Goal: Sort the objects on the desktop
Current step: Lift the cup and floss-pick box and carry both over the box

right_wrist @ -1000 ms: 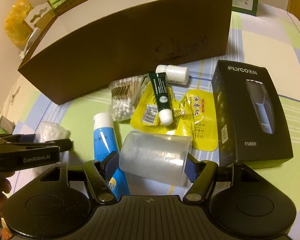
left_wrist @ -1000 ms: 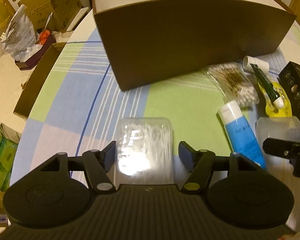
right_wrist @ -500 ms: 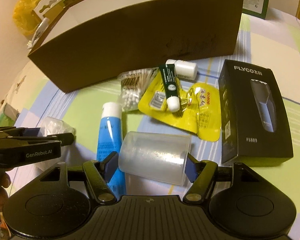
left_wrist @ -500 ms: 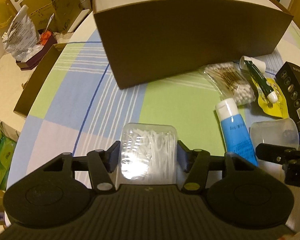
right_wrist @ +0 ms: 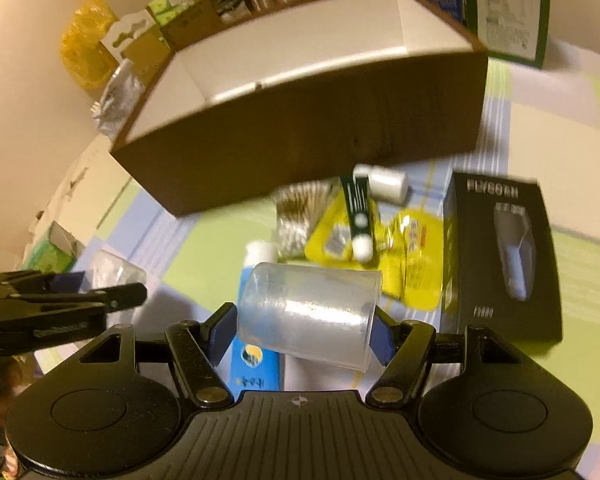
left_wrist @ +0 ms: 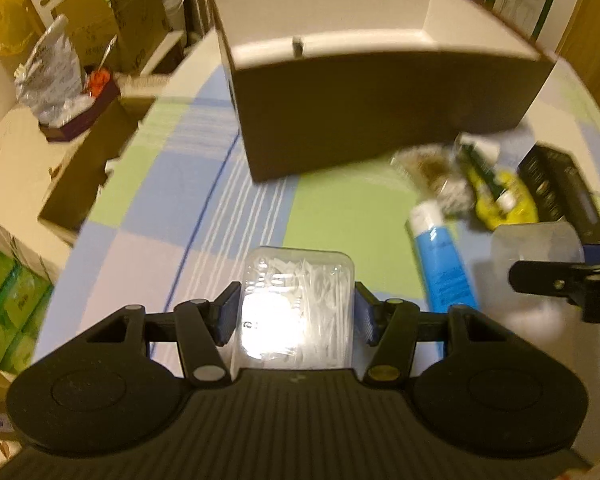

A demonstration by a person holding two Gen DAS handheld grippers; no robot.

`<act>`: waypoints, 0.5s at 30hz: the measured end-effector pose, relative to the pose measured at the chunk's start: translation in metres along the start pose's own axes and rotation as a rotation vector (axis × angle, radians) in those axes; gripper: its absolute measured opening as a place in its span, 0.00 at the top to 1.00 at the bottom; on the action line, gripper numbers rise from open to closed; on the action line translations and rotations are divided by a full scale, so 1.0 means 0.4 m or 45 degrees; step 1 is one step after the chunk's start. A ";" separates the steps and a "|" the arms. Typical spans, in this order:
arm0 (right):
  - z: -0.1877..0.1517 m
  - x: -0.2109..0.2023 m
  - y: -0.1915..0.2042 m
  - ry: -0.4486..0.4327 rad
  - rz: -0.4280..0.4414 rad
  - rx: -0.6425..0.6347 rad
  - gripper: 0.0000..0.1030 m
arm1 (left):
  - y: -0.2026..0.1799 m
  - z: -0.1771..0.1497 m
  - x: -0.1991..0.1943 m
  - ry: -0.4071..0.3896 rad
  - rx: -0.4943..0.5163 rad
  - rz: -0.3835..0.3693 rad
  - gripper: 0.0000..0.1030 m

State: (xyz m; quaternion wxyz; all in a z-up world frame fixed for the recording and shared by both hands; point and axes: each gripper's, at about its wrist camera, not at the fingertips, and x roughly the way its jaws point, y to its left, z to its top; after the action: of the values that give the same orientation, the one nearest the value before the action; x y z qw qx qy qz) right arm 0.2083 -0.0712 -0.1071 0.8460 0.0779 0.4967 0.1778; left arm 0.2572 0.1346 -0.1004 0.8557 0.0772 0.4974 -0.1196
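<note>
While each hand-held gripper clamps its load, the left hand-held gripper (left_wrist: 296, 314) squeezes a light, stiff clear box of floss picks (left_wrist: 296, 304) by its 2 long sides; the right hand-held gripper (right_wrist: 302, 330) pinches a slippery, thin frosted plastic cup (right_wrist: 308, 314) lying sideways, base and rim.

A clear plastic case of white floss picks (left_wrist: 298, 304) sat between the left gripper's (left_wrist: 296, 312) pads, and a translucent plastic cup (right_wrist: 306, 316) lay sideways between the right gripper's (right_wrist: 302, 330) pads. Behind both stood an open brown cardboard box (right_wrist: 300, 136); before it lay a blue squeeze tube (left_wrist: 440, 256), with a black rectangular shaver carton (right_wrist: 500, 256) to the right.

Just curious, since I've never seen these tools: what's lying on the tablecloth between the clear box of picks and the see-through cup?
In the left wrist view, a blue tube with a white cap lies between the clear box and the cup.
</note>
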 end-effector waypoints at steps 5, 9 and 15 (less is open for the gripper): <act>0.049 -0.033 0.005 -0.060 0.036 -0.053 0.37 | 0.000 0.051 -0.073 -0.114 0.008 -0.027 0.49; 0.091 -0.051 0.009 -0.109 0.064 -0.096 0.37 | -0.007 0.098 -0.109 -0.187 0.018 -0.047 0.49; 0.178 -0.060 0.008 -0.173 0.111 -0.121 0.37 | -0.012 0.174 -0.117 -0.247 0.030 -0.063 0.49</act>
State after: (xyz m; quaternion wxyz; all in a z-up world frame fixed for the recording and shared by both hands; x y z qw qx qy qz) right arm 0.2587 -0.0742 -0.0514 0.8718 0.0710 0.4254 0.2321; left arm 0.2914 0.1184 -0.0252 0.8957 0.0630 0.4127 -0.1533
